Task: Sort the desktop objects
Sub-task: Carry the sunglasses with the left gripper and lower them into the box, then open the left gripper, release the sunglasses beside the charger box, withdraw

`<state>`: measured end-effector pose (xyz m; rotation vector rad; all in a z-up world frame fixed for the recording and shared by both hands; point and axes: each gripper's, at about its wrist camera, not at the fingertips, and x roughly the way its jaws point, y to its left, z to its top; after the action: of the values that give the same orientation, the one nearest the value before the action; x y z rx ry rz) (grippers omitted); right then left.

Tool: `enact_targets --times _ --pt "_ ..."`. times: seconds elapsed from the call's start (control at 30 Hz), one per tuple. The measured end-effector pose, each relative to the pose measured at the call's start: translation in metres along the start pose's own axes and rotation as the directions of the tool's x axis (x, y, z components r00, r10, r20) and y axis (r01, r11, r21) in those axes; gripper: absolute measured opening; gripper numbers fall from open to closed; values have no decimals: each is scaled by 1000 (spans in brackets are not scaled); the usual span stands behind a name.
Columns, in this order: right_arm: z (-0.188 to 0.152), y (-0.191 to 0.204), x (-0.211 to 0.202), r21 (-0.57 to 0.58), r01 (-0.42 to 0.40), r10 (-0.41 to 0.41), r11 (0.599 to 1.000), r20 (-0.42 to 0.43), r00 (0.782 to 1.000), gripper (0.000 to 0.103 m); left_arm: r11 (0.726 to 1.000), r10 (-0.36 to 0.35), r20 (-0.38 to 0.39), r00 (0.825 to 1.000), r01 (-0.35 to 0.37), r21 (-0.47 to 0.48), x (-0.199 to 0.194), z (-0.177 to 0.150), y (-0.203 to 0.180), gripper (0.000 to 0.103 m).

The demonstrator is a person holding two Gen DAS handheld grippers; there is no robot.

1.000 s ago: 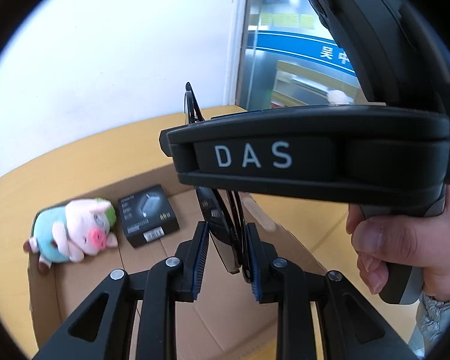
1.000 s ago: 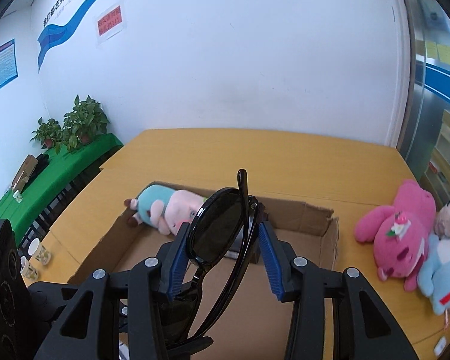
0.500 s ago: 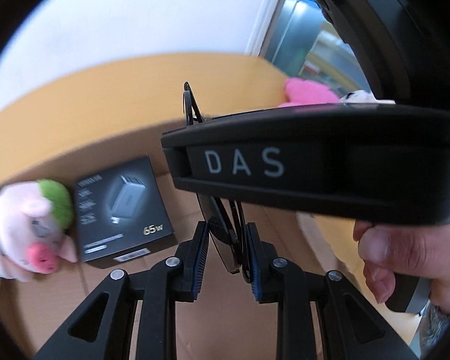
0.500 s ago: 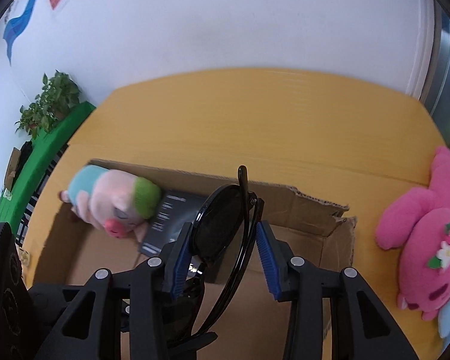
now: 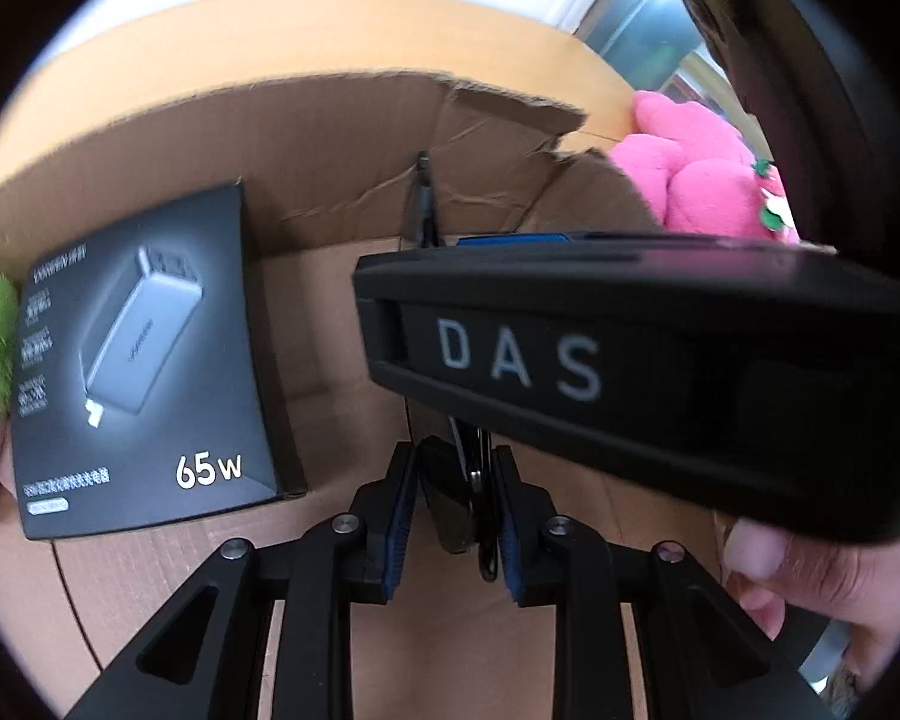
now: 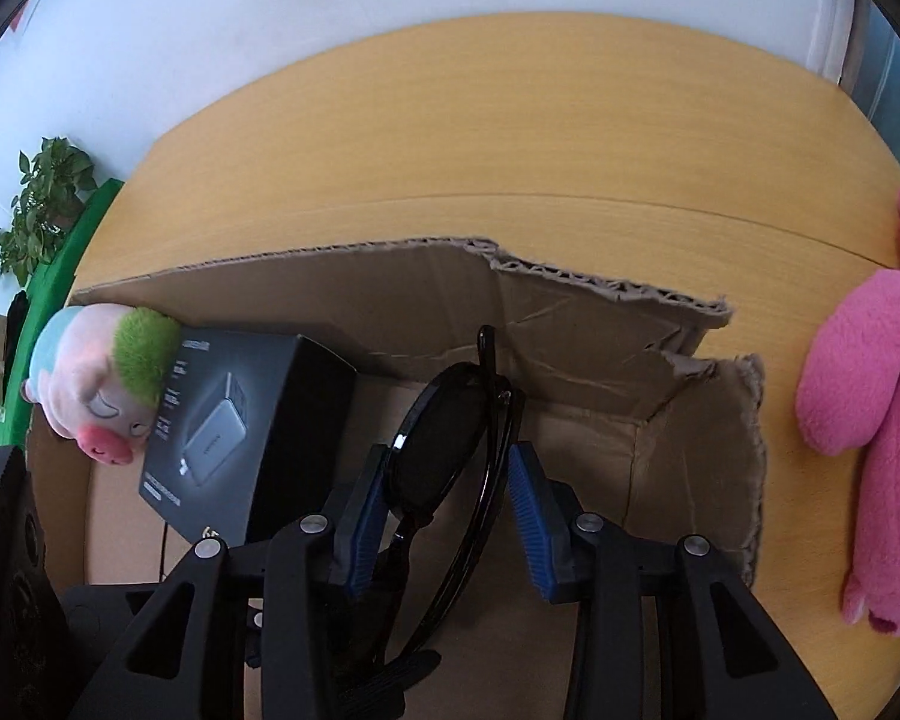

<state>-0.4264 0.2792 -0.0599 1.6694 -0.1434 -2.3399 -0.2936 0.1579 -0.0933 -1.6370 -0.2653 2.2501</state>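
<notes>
Black sunglasses [image 6: 444,450] are held folded inside a torn cardboard box [image 6: 570,324]. My left gripper [image 5: 455,495] is shut on the sunglasses [image 5: 450,492] low over the box floor. My right gripper [image 6: 450,480] stands around the same sunglasses with its blue pads close on either side; the frame touches the right pad. In the box lie a black 65W charger box [image 5: 138,372], also in the right wrist view [image 6: 222,438], and a pig plush with a green tuft [image 6: 102,384].
The box [image 5: 342,150] sits on a yellow wooden table [image 6: 510,138]. A pink plush [image 6: 870,396] lies on the table right of the box, also in the left wrist view [image 5: 702,174]. The right gripper's body [image 5: 660,360] crosses the left wrist view.
Both grippers have moved down and forward into the box with the sunglasses. The charger box and box wall are now much closer.
</notes>
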Motion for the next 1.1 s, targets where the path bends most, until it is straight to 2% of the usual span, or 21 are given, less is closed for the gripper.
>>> enact_targets --times 0.07,0.2,0.27,0.33,0.43,0.57,0.63,0.7,0.73,0.8,0.83,0.87,0.9,0.93,1.0,1.1 --pt "-2 -1 4 -2 15 -15 1000 -3 1000 39 1000 2 12 1000 -2 -30 -1 -1 3 28" --pt "-4 -2 2 5 17 -17 1000 3 1000 41 999 27 24 999 -26 -34 -9 -6 3 33" --pt "-6 -2 -5 8 5 -5 1000 19 1000 52 999 25 39 999 -24 -33 -17 -10 0 43" --pt "-9 -1 -19 9 -2 1 1000 47 999 58 999 43 67 997 -42 -21 -28 -15 -5 47" --pt "-13 1 -48 12 22 -23 1000 104 994 79 999 39 100 994 -41 12 -47 -26 -16 49" --pt "-28 4 -97 25 6 -12 1000 207 978 80 995 68 184 981 -81 63 -85 -53 -30 49" --pt "-48 6 -127 30 20 -28 999 272 962 84 989 96 241 966 -120 85 -110 -67 -28 49" --pt "-66 12 -150 34 43 -52 999 335 941 90 978 140 321 937 -182 104 -137 -88 -27 50" --pt "-83 18 -164 30 58 -65 998 373 925 96 968 167 366 916 -222 114 -153 -102 -28 54" --pt "-104 34 -188 7 89 -83 996 431 899 102 936 224 479 849 -324 136 -186 -138 -30 70" --pt "-119 52 -198 -7 117 -101 993 458 883 103 912 264 540 799 -388 130 -203 -160 -32 82" --pt "-133 68 -204 -23 138 -110 990 480 870 103 895 291 577 763 -430 119 -198 -141 -35 83" --pt "-155 82 -211 -42 160 -117 986 506 854 103 879 311 611 728 -465 107 -209 -155 -35 83" --pt "-170 89 -218 -52 168 -117 984 522 845 103 869 325 634 702 -487 94 -222 -175 -37 83" --pt "-198 105 -223 -64 169 -106 984 554 826 103 872 328 655 681 -485 69 -248 -184 -24 83" --pt "-236 128 -228 -66 154 -86 986 587 805 103 889 313 680 663 -456 36 -279 -213 -31 83"
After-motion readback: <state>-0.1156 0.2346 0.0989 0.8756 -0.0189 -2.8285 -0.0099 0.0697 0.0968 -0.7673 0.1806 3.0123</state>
